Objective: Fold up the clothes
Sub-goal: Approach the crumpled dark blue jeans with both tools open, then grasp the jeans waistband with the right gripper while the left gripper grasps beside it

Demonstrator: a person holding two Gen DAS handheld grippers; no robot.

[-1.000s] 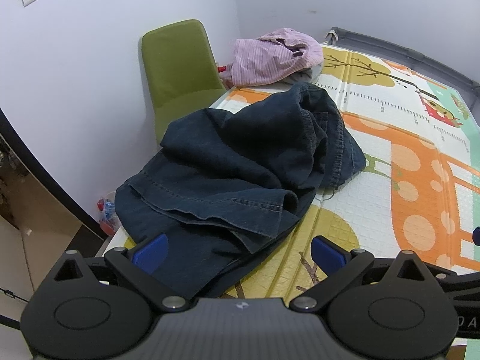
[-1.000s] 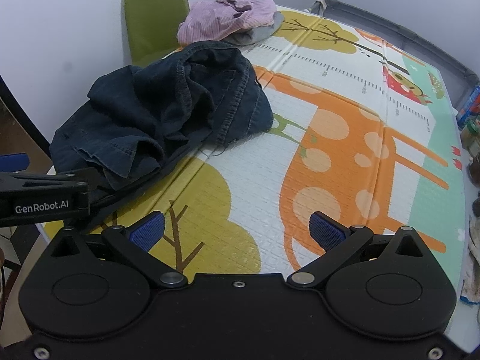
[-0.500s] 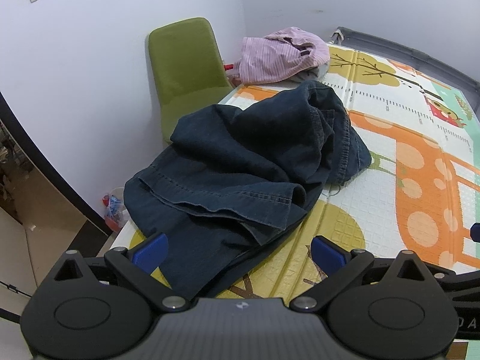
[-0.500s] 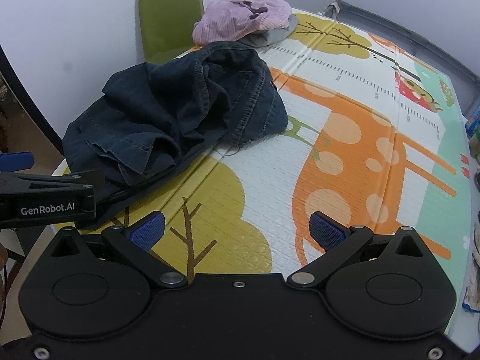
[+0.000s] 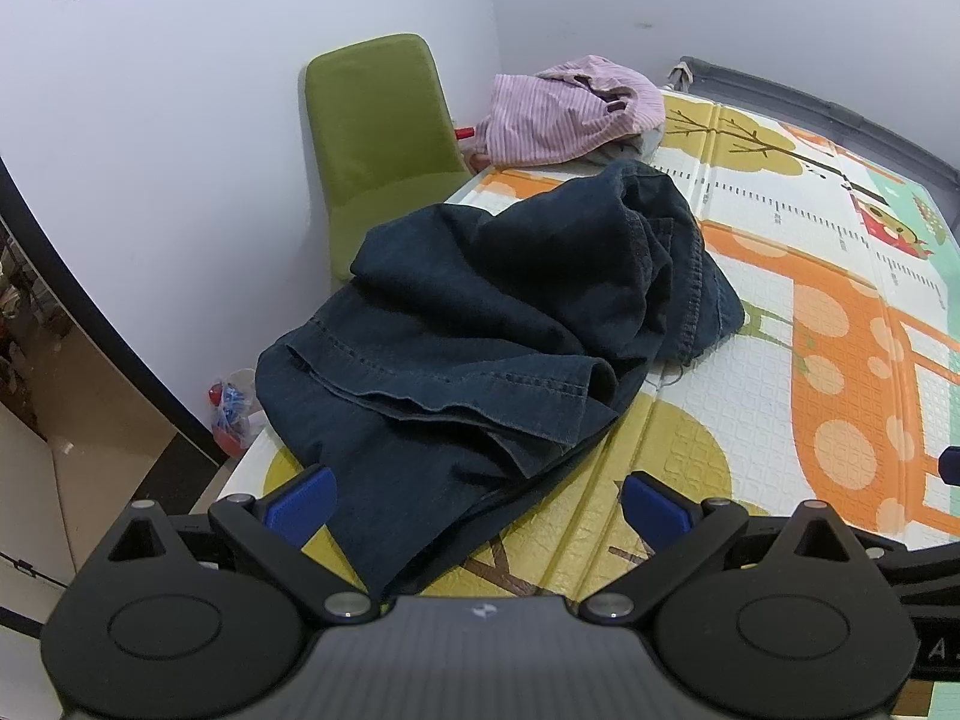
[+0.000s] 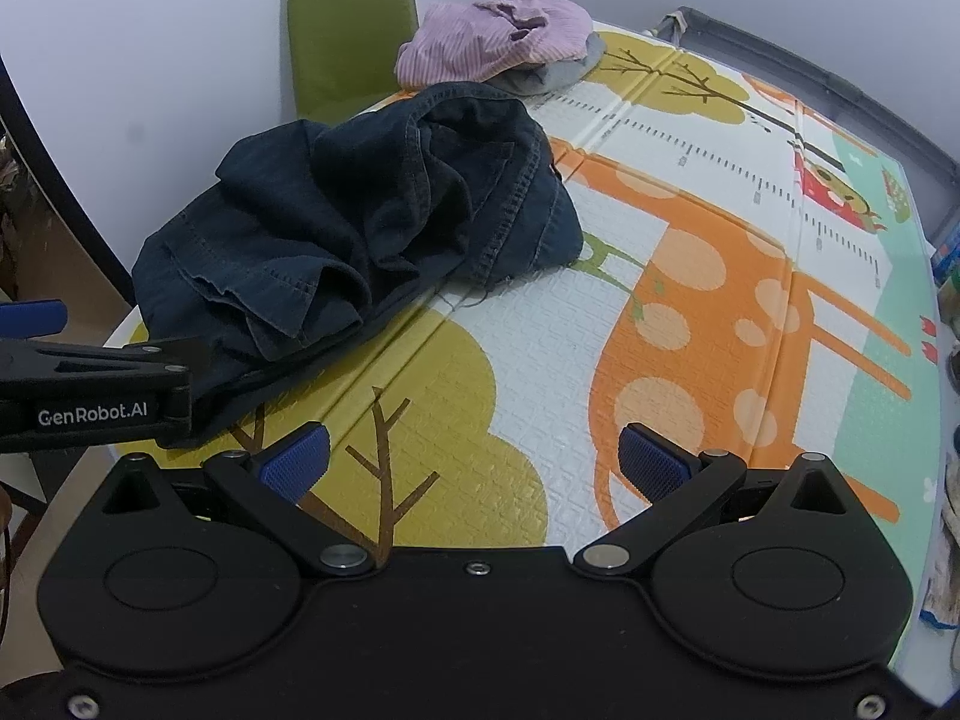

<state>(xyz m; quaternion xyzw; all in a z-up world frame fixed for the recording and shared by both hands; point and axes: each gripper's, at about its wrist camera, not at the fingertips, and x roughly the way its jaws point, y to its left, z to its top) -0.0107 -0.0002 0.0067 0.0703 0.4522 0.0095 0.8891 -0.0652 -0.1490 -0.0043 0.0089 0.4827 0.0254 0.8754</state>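
Jeans (image 5: 498,324) crumpled on mat (image 5: 840,360); my left gripper (image 5: 477,501) and right gripper (image 6: 474,459) both spread wide, holding nothing.

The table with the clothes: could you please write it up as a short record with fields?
surface: play mat with giraffe print
near garment: dark denim garment, crumpled, unfolded
far garment: pink striped garment, heaped at the far edge
left claw: open, over the denim's near edge, gripping nothing
right claw: open, above bare mat
beside table: green chair
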